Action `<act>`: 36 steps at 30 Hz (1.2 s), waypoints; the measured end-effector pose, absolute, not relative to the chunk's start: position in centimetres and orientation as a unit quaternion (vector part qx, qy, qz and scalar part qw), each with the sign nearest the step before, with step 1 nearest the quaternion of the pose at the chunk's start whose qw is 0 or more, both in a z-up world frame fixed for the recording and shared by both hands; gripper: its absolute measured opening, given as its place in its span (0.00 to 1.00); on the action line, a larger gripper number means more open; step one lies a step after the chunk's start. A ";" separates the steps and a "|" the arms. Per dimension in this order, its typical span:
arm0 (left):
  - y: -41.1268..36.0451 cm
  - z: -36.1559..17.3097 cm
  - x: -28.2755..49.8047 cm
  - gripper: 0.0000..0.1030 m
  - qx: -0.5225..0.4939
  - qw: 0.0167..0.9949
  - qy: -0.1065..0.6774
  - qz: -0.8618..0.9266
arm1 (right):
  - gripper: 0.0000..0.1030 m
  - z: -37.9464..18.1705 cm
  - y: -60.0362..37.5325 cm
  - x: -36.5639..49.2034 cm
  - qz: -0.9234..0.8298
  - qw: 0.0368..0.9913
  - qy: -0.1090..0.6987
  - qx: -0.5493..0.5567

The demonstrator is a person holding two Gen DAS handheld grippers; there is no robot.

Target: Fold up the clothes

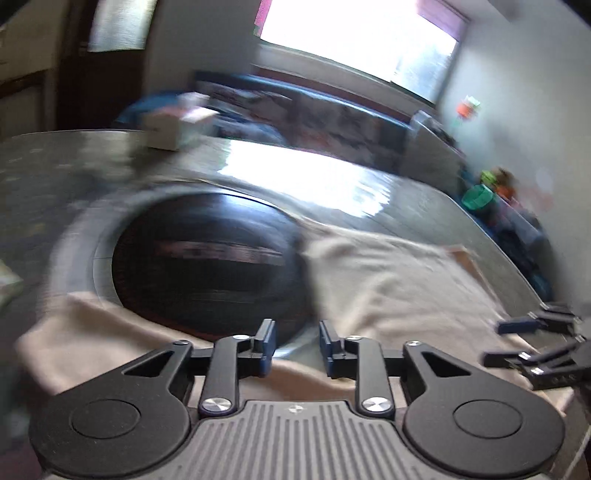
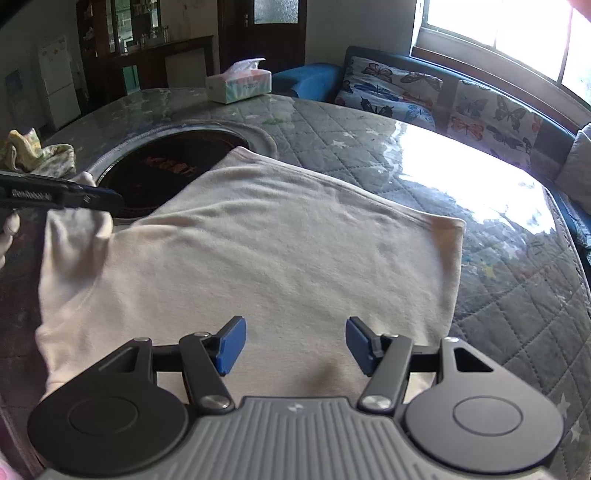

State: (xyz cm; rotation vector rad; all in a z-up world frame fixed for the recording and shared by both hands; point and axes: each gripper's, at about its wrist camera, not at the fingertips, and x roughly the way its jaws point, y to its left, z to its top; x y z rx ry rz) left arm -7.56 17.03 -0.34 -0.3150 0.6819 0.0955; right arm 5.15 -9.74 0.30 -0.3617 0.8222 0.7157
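Right wrist view: the right gripper (image 2: 295, 345) has its jaws well apart with nothing between them, hanging over the near part of a cream garment (image 2: 258, 251). The garment lies spread almost flat on the worktop (image 2: 517, 295), which wears a grey quilted cover under a shiny clear sheet. Its far corner overlaps a dark round inset (image 2: 166, 170) in the middle of the worktop. At the left edge the left gripper (image 2: 107, 201) reaches in over a raised, rumpled part of the cloth, with part of a hand (image 2: 9, 225) behind it; from here I cannot tell whether it pinches the fabric. A crumpled yellowish cloth (image 2: 37, 151) sits beyond it, a tissue box (image 2: 238, 85) stands at the far rim, and a sofa with butterfly cushions (image 2: 391, 92) runs under the window (image 2: 498, 33).

The left wrist view is blurred. There the left gripper's (image 1: 297, 341) jaws stand a little apart, no cloth visibly pressed between them, above the garment's (image 1: 388, 280) edge by the dark inset (image 1: 207, 258). The right gripper's (image 1: 517, 339) fingers show at the right edge
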 end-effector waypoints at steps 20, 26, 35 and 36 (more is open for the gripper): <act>25.1 -2.2 -12.7 0.06 -0.165 0.906 0.290 0.262 | 0.61 1.9 -11.3 0.8 0.336 0.856 0.363 -0.152; 25.9 -0.8 -16.0 0.05 -0.184 0.901 0.257 0.295 | 0.61 1.8 -14.4 -0.1 0.299 0.874 0.360 -0.127; 25.8 -2.4 -16.1 0.13 -0.173 0.892 0.294 0.296 | 0.60 0.9 -20.9 -1.8 0.225 0.897 0.373 -0.071; 25.9 -2.3 -16.0 0.16 -0.172 0.891 0.295 0.299 | 0.59 1.0 -22.3 -2.2 0.208 0.902 0.375 -0.061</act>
